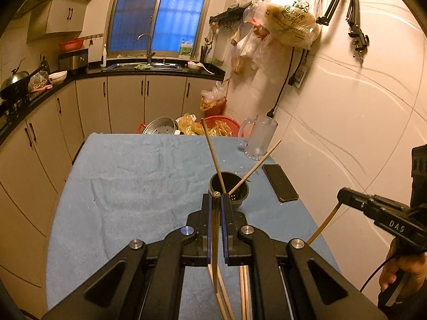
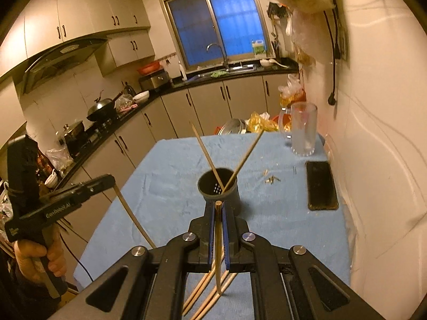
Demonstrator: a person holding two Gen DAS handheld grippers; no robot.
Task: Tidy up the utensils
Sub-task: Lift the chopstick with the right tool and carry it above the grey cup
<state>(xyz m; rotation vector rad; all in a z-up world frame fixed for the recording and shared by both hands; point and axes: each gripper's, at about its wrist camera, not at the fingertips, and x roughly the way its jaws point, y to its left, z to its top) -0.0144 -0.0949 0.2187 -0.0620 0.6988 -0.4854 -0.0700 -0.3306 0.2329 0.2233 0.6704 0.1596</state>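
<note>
Bamboo is clamped in both tools: one thin chopstick [image 1: 215, 240] is pinched between the closed jaws of the left gripper [image 1: 216, 196], another slim stick [image 2: 218, 240] in the shut right gripper [image 2: 218, 203]. More loose chopsticks [image 2: 205, 298] are seen lying on the blue cloth-covered table [image 2: 165, 176] beneath. Just beyond, two sticks already lean in the dark round perforated holder [image 2: 220, 186]. The loading step is judged under way; next, each held stick must be tipped upright over the holder's mouth and released. Farther off stand a black phone [image 2: 320, 185] and a clear glass mug [image 2: 303, 129].

both wrist views look along their tongs, sharing the holder [image 1: 229, 189] [image 2: 218, 186].
</note>
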